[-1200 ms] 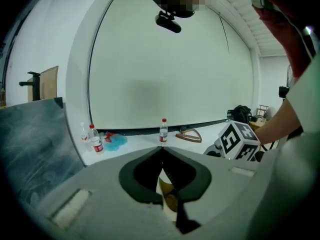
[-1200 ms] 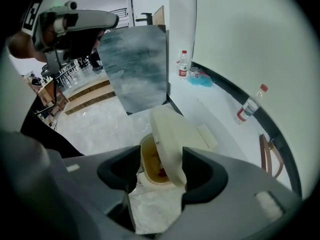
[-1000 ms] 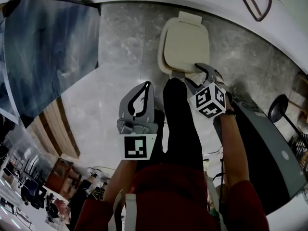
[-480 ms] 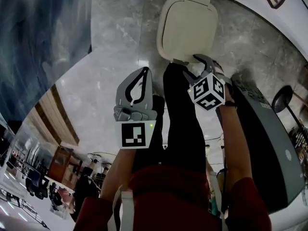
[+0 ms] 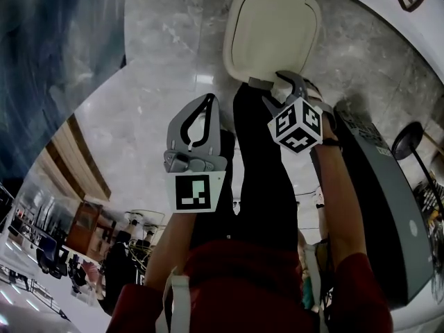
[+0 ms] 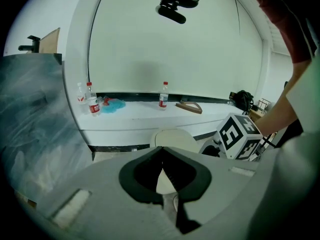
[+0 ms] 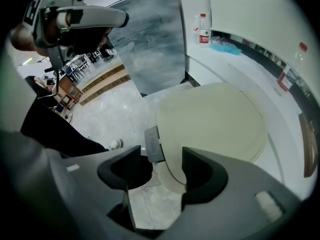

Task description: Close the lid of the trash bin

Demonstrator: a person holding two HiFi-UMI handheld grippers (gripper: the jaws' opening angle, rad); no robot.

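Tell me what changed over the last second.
The right gripper moved forward, along with the view itself, and now has its jaws apart astride the near rim of the trash bin lid, beside the grey tab. Whether the lid itself moved cannot be told. Nothing was gripped or released. The left gripper stayed shut and clear of the bin.
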